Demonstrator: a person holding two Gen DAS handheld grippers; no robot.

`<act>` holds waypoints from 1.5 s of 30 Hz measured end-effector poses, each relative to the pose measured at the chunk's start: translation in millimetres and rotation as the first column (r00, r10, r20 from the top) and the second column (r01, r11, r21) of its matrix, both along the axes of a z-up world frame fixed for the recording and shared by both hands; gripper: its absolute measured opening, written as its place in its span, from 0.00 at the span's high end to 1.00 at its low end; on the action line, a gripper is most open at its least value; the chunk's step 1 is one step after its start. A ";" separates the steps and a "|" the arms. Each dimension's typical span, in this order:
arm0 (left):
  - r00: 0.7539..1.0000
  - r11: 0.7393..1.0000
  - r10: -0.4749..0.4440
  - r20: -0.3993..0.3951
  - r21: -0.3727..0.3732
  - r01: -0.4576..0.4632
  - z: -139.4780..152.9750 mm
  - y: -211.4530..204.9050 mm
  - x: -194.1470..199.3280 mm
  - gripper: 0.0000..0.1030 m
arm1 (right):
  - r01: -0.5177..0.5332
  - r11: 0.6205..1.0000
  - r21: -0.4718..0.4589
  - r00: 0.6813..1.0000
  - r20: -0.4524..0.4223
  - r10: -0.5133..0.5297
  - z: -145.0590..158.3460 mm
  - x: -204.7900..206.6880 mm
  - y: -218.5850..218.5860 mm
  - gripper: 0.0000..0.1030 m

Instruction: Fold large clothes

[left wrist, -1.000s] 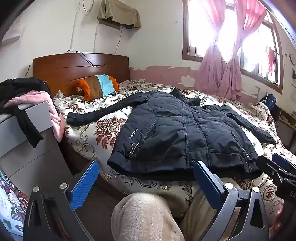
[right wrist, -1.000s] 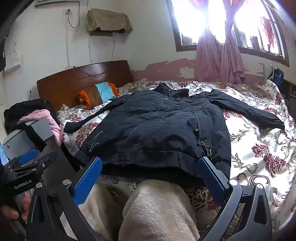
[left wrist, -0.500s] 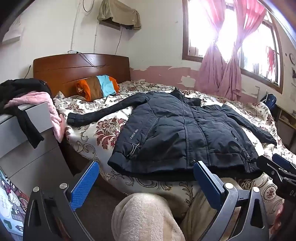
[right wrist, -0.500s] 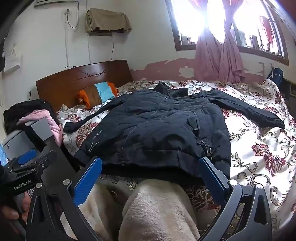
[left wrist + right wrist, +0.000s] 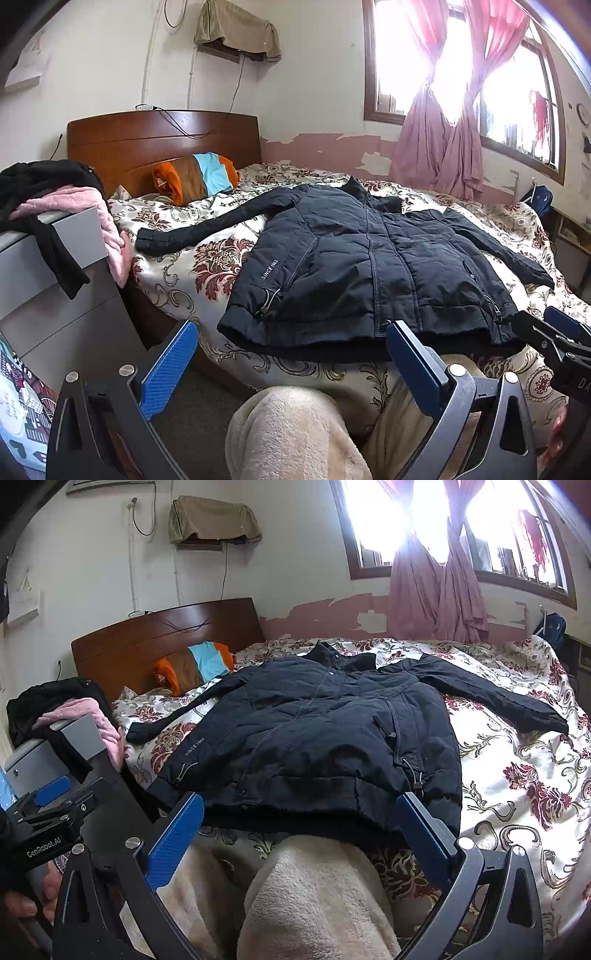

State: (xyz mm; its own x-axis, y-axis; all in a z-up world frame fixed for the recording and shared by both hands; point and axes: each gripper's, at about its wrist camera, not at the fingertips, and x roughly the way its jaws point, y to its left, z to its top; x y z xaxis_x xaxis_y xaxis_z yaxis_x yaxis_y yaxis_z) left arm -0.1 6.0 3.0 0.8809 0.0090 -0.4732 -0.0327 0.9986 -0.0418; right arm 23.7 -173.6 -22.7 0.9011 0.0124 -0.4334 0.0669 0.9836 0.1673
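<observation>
The left gripper [image 5: 291, 363] is held with its blue-padded fingers spread wide and nothing between them, low at the near edge of the bed [image 5: 177, 266]. The right gripper [image 5: 301, 834] is likewise spread and empty, just to its right; each shows at the edge of the other's view. Below both lies a beige fleece-covered leg [image 5: 317, 897] of the person, pressed up to the mattress side.

Just beyond the fingertips of both grippers, not touched by either, lies the dark navy jacket [image 5: 369, 266]. It is spread flat, front up and zipped, on the floral bedspread, its hem at the near edge of the bed and its collar pointing away toward the window [image 5: 461, 62]. One sleeve [image 5: 207, 229] stretches out left toward the wooden headboard [image 5: 162, 136], the other runs off to the right. A rolled orange, brown and blue bundle [image 5: 195, 177] rests against the headboard, well apart from the jacket's body. Left of the bed, black and pink clothes [image 5: 48, 195] are heaped on a grey cabinet.
</observation>
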 end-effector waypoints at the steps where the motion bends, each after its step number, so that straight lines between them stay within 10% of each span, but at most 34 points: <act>1: 1.000 1.000 0.000 0.000 -0.003 0.000 0.9 1.5 0.3 0.00 | 0.000 1.000 0.001 1.000 0.000 0.000 -0.3 0.2 -0.4 0.01; 45: 1.000 1.000 -0.004 0.022 0.016 0.004 2.4 -3.3 -1.7 0.00 | 0.007 1.000 0.002 1.000 0.002 -0.007 -2.8 2.5 2.1 0.01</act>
State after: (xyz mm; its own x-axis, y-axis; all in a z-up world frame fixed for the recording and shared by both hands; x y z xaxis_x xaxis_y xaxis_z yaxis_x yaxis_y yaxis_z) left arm -1.9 2.7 5.4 0.8914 0.0126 -0.4531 -0.0277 0.9993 -0.0268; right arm 26.2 -171.4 -25.5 0.9019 0.0067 -0.4318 0.0740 0.9827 0.1697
